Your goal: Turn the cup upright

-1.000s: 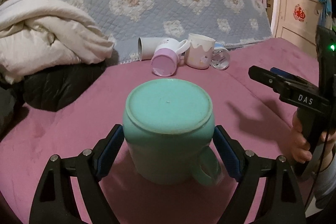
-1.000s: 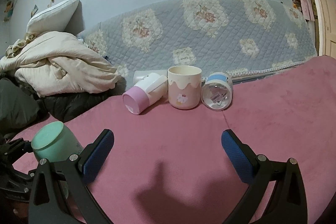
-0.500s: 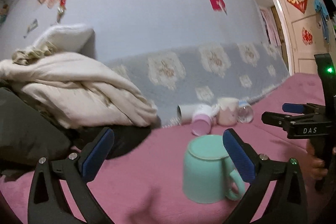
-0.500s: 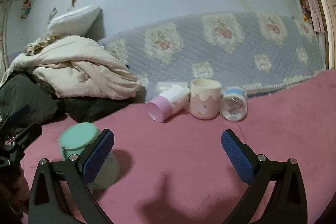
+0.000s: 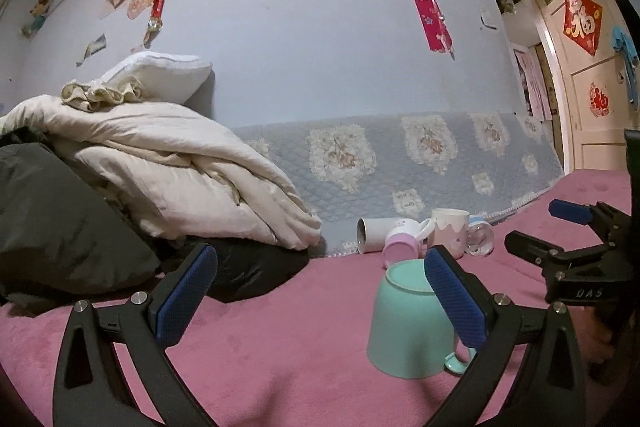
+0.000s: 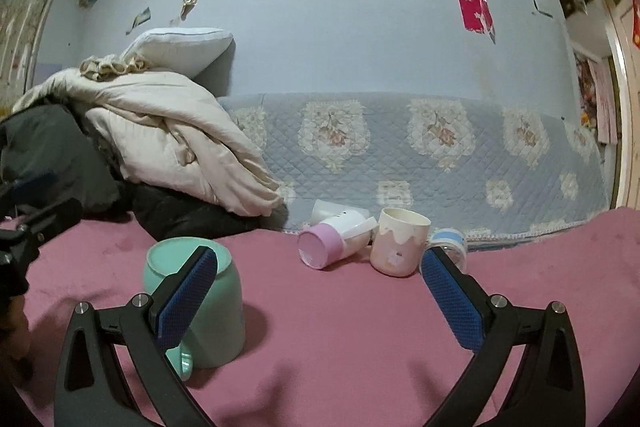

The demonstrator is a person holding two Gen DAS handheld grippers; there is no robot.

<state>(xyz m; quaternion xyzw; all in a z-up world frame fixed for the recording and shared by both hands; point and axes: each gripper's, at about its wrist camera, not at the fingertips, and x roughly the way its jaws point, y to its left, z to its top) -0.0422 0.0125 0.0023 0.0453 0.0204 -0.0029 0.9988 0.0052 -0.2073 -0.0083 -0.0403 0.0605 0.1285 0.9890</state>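
A mint green mug (image 5: 408,323) stands upside down on the pink bed cover (image 5: 280,367), handle toward the camera; it also shows in the right wrist view (image 6: 216,303). My left gripper (image 5: 320,295) is open and empty, with the mug behind its right finger (image 5: 456,303). My right gripper (image 6: 320,295) is open and empty, with the mug behind its left finger (image 6: 184,299). The right gripper also shows at the right of the left wrist view (image 5: 560,239).
Against the quilted backrest (image 6: 440,147) lie a pink-bottomed cup on its side (image 6: 332,243), an upright cream and pink cup (image 6: 396,243), a white cup on its side (image 5: 376,235) and a clear jar (image 6: 452,243). Piled bedding (image 5: 160,167) fills the left.
My left gripper has let go of the green mug, pulled back and swung left and upward. The mug still stands upside down. My right gripper has turned left, bringing the mug into its view.
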